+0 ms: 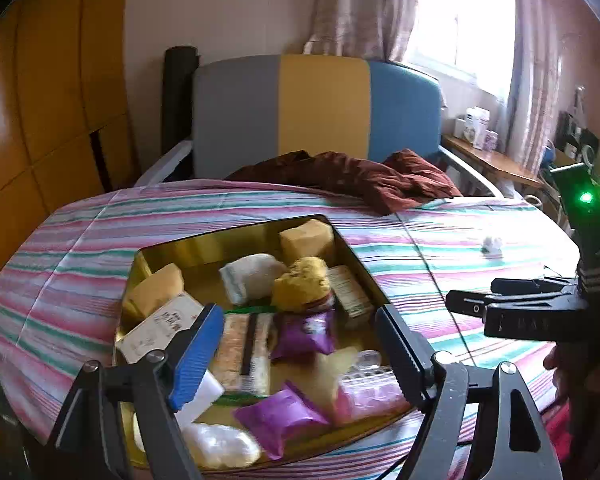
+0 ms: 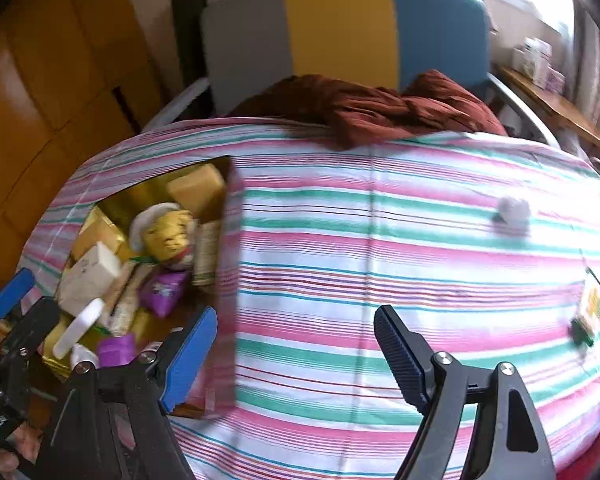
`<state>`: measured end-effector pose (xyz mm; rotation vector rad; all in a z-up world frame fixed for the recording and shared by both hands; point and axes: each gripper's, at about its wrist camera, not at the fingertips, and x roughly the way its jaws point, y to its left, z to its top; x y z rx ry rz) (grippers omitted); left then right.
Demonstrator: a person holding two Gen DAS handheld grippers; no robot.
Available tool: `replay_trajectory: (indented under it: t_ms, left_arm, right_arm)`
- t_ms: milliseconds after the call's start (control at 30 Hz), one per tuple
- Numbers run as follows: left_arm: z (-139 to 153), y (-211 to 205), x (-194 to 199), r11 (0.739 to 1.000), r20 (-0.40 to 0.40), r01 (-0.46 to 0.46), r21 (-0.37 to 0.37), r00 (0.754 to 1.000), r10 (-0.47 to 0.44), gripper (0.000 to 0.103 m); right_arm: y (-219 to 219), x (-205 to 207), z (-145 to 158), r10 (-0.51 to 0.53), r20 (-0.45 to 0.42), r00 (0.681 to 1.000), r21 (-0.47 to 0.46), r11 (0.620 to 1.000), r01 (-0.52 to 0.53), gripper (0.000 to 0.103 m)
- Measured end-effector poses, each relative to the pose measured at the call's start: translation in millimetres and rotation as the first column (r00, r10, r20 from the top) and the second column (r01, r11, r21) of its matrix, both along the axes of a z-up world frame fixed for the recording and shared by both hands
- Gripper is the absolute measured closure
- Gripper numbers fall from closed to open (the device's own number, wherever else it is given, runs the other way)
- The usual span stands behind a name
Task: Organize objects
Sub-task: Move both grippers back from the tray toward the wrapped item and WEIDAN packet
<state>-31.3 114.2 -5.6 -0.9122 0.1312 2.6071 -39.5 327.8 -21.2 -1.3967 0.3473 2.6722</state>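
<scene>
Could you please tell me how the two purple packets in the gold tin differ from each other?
The upper purple packet carries a white printed mark, while the lower purple packet shows a plain face. The upper one lies mid-tin just below the yellow crumpled bundle; the lower one lies near the tin's front edge beside a pink packet. Both are small, glossy, pillow-shaped packets, and neither gripper touches them.

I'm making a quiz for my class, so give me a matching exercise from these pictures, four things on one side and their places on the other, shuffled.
Things:
1. purple packet
2. small white wad
3. maroon cloth
4. boxes

Places:
A. on the wooden shelf by the window
B. inside the gold tin
C. bunched at the headboard end of the bed
D. alone on the striped sheet

Pairs: 1-B, 2-D, 3-C, 4-A
</scene>
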Motion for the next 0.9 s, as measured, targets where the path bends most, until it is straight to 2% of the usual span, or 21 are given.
replay_trajectory:
  t_ms: [233,400,533,667,900]
  left_arm:
    - [3.0,28.3,5.5,0.997,-0.011,0.075,-0.024,0.997,-0.075,0.024]
    - [5.8,52.4,9.3,0.990,-0.019,0.136,-0.042,0.990,-0.137,0.023]
    - [6.7,72.7,9.4,0.982,-0.018,0.182,-0.051,0.983,-0.183,0.023]
    - [6.7,95.5,10.7,0.971,-0.017,0.230,-0.061,0.973,-0.231,0.023]
    - [0.5,130.3,10.5,0.951,0.000,0.297,-0.084,0.955,-0.298,0.023]
  right_arm:
    - [57.5,21.9,-0.7,-0.128,0.025,0.992,0.016,0.992,0.127,0.021]
    - [112.8,43.2,-3.8,-0.259,0.061,0.964,0.025,0.966,0.258,0.021]
    - [160.0,62.4,-7.5,-0.364,0.089,0.927,0.025,0.931,0.363,0.021]
    - [205.1,81.9,-12.1,-0.470,0.112,0.875,0.025,0.882,0.471,0.021]
    - [259.0,104.1,-24.6,-0.586,0.149,0.797,0.003,0.806,0.592,0.021]
